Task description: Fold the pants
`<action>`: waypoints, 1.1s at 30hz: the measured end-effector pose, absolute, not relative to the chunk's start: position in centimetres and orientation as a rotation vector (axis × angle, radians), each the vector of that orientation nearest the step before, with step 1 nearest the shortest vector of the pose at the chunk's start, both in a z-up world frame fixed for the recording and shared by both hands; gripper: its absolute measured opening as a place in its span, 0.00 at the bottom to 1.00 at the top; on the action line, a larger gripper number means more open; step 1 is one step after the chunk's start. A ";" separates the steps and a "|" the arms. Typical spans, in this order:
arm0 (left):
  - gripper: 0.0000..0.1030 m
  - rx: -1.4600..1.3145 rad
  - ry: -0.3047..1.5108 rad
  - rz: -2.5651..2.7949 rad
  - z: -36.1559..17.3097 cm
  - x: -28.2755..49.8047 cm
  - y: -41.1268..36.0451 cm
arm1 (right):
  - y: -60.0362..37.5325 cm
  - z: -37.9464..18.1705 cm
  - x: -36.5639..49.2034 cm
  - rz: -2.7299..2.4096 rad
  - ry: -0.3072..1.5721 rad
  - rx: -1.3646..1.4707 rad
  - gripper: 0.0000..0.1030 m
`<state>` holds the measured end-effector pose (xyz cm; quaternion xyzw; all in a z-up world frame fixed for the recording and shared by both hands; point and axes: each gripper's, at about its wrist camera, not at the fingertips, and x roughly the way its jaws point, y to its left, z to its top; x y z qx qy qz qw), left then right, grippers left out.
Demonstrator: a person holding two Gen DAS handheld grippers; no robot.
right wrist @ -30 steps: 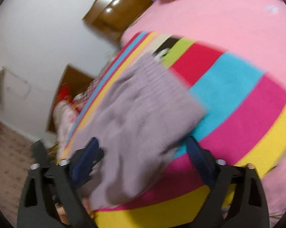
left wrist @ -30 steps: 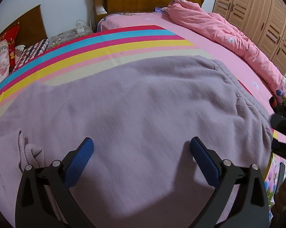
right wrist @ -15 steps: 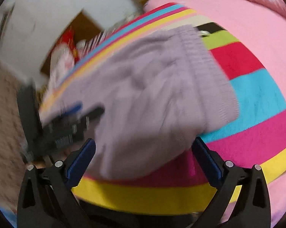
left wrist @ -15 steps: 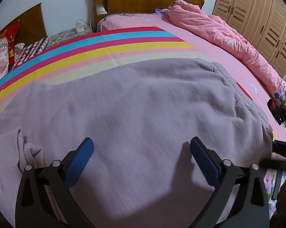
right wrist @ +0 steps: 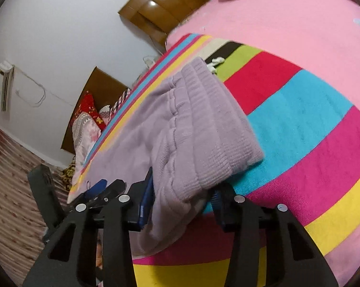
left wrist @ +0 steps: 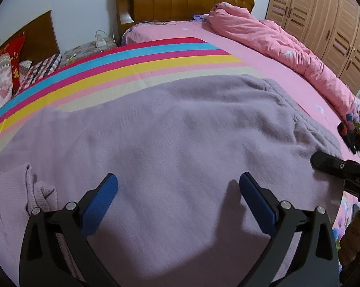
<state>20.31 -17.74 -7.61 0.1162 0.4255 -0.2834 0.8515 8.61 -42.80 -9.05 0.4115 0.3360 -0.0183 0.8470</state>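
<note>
Now the lilac pants (left wrist: 180, 148) lie spread flat on the striped blanket (left wrist: 122, 67) of the bed, waistband (right wrist: 211, 124) at one end. At that waistband's near corner the right tool (right wrist: 182, 205) is closing, ribbed fabric already between its blue pads. Over the middle of the pants the left tool (left wrist: 177, 191) hovers wide open, holding nothing. Seemingly a grasp before a fold: next, secure the corner, lift, and carry it across.
</note>
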 end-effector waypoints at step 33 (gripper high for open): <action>0.99 0.192 0.816 -0.322 -7.7 14.8 0.9 | -43.0 -8.4 6.0 -0.126 0.675 0.877 0.37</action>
